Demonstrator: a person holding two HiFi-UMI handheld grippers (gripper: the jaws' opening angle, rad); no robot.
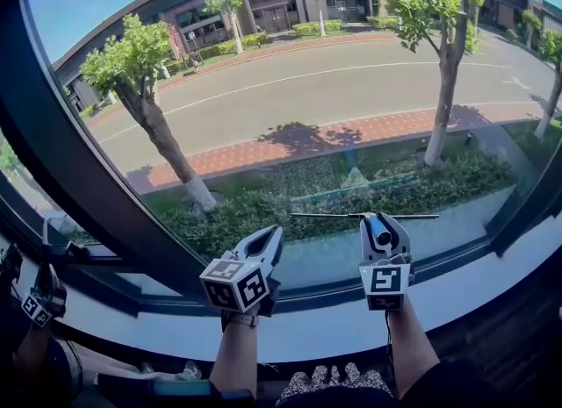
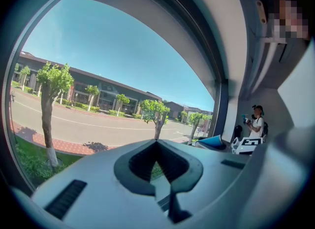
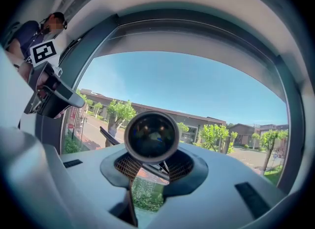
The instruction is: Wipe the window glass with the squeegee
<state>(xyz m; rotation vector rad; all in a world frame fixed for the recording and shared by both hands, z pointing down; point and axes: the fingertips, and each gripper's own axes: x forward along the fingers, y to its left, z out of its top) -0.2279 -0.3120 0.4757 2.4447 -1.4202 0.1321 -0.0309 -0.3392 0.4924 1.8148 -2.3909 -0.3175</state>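
**Squeegee low on the pane, progress hard to read**

I am holding the squeegee (image 1: 334, 216) in my right gripper (image 1: 384, 226). Its jaws are clamping the handle, whose round butt end is pointing straight back at that gripper's camera. The thin blade is running crosswise just beyond the jaw tips, sticking out further to their left than to their right. It is lying level and close against the glass (image 1: 290, 90), down near the pane's bottom edge. I cannot tell whether the rubber is actually pressing on the pane.

My left gripper (image 1: 268, 241) is hovering just to the left of the right one, at about the same height. Its jaws are meeting at the tips with nothing between them, so it is taking no part in the wiping.

As for progress, I am seeing no suds, water lines or streaks anywhere ahead of either gripper. The trees and road outside are showing sharply through the whole pane, so nothing is marking a wiped band from an unwiped one. I am judging that the blade, this low, is sitting at the bottom end of a stroke. Most of the glass is stretching above and to both sides of my right gripper, and I am treating that as the part to cover.
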